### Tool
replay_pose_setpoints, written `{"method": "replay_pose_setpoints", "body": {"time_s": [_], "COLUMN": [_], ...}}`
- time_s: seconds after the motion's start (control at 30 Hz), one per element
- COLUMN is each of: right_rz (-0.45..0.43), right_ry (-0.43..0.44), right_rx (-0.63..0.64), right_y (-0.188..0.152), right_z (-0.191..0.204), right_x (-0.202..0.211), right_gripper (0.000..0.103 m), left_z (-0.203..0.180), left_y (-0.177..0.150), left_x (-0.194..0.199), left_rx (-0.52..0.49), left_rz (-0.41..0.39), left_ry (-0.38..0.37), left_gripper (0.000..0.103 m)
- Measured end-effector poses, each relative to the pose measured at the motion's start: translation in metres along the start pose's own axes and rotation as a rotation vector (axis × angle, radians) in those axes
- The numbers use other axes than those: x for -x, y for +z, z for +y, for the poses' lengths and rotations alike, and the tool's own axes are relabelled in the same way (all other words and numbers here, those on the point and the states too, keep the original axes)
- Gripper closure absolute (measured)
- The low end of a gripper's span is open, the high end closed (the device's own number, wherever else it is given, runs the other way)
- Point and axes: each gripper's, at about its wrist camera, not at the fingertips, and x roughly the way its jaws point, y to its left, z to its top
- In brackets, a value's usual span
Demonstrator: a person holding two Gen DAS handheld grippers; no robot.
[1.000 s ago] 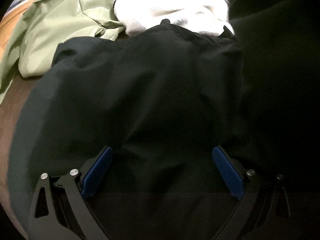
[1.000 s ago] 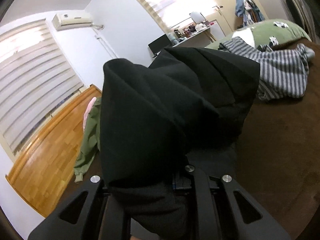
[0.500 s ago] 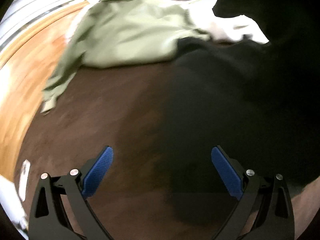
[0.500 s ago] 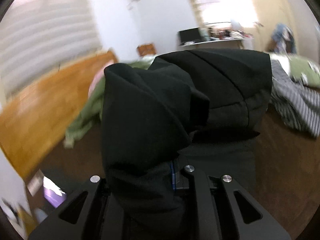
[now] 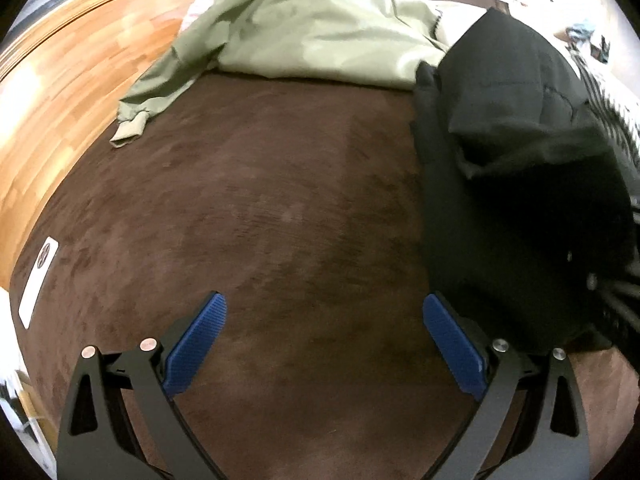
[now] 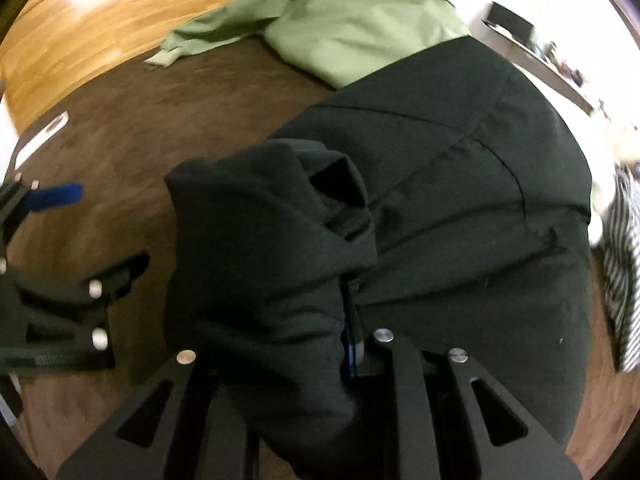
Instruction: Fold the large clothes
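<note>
Two grippers are at work over a brown bedspread [image 5: 288, 208]. The left gripper [image 5: 324, 340] hangs with its blue pads [image 5: 196, 344] spread wide and nothing between them, only bare brown cover below. Just to its right lies the black garment [image 5: 516, 184], bunched up in a heap on the bedspread, one fold draped over the rest.

From the right wrist view, the right gripper [image 6: 348, 344] is nearly closed, its jaws having just been opening slightly, and a thick bundle of the black garment [image 6: 460, 216] is pinched between them (a sliver of blue pad shows beside the cloth). The bundle rises over the fingers and hides most of them, while the rest of the garment spreads across the bed ahead. The left gripper [image 6: 52, 200] shows at the left edge of this view, blurred.

Beyond the black garment a green jacket [image 5: 316, 20] lies crumpled at the far side of the bed, one sleeve trailing towards the wooden floor [image 5: 72, 72]. A striped cloth [image 6: 620, 280] sits at the right edge, and a white phone [image 5: 38, 280] lies near the left edge of the bedspread.
</note>
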Motion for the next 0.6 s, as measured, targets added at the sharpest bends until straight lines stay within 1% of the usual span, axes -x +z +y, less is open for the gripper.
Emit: {"method": "replay_pose_setpoints", "body": {"time_s": [0.13,0.17,0.3,0.43,0.6], "right_rz": [0.019,0.027,0.092,0.103,0.097], "right_ry": [0.025,0.034,0.058,0.100,0.086], "right_rx": [0.045,0.057,0.107,0.048,0.041], "right_y": [-0.005,-0.009,-0.014,-0.013,-0.017], "right_z": [0.009,0.017,0.027,0.015,0.017], "right_x": [0.005,0.007,0.000,-0.006,-0.003], "right_gripper": [0.086,0.086,0.085,0.085,0.084], "left_z": [0.011,0.014,0.022,0.028,0.040], "left_y": [-0.002,-0.002,-0.005,-0.008,-0.011], "left_x": [0.010,0.011,0.013,0.013,0.023], "left_rx": [0.051,0.057,0.061,0.066,0.099], "left_rz": [-0.023,-0.025,-0.020,0.001,0.014], "left_ry": [-0.006,-0.006,0.018,0.024,0.038], "left_gripper": [0.007,0.007,0.007,0.006,0.007]}}
